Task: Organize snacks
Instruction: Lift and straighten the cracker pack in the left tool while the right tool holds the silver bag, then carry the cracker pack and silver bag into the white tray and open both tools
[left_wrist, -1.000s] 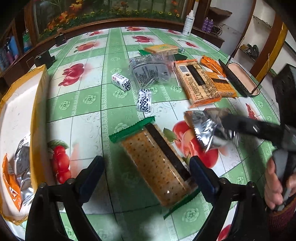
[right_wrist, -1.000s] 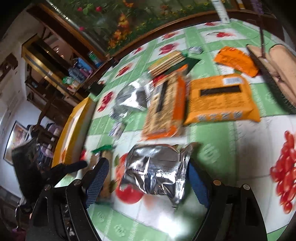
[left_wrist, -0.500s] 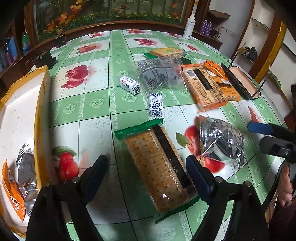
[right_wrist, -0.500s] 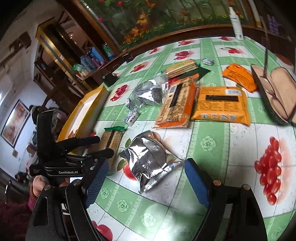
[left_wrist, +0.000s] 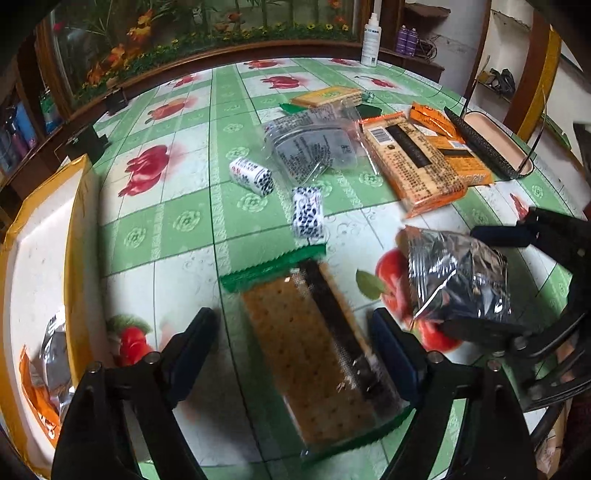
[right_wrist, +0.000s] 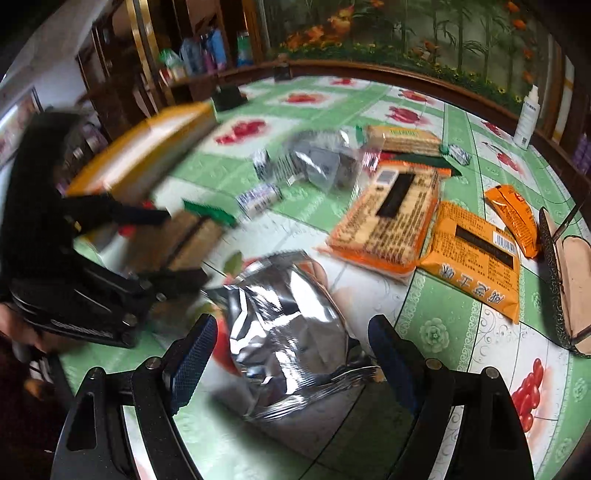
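A cracker pack (left_wrist: 314, 350) with green ends lies on the table between the fingers of my left gripper (left_wrist: 291, 350). The jaws are closing; the left pad stands off the pack and the right pad is almost at its edge. A crumpled silver bag (right_wrist: 291, 332) lies between the fingers of my right gripper (right_wrist: 291, 352), whose jaws are also closing with a small gap on the left. In the left wrist view the right gripper (left_wrist: 487, 280) straddles the silver bag (left_wrist: 458, 280). The right wrist view shows the left gripper (right_wrist: 159, 247), blurred, around the cracker pack (right_wrist: 184, 240).
A yellow-rimmed white box (left_wrist: 77, 240) at the left holds silver and orange packs. Beyond lie two small blue-and-white rolls (left_wrist: 251, 175), a clear printed bag (left_wrist: 314, 147), orange packs (left_wrist: 413, 162), another cracker pack (left_wrist: 328, 96) and an open glasses case (left_wrist: 491, 147). A white bottle (left_wrist: 369, 40) stands at the far edge.
The right gripper, off to the side half a second ago, has rolled and come back over the silver bag. The left gripper's jaws have narrowed around the cracker pack.
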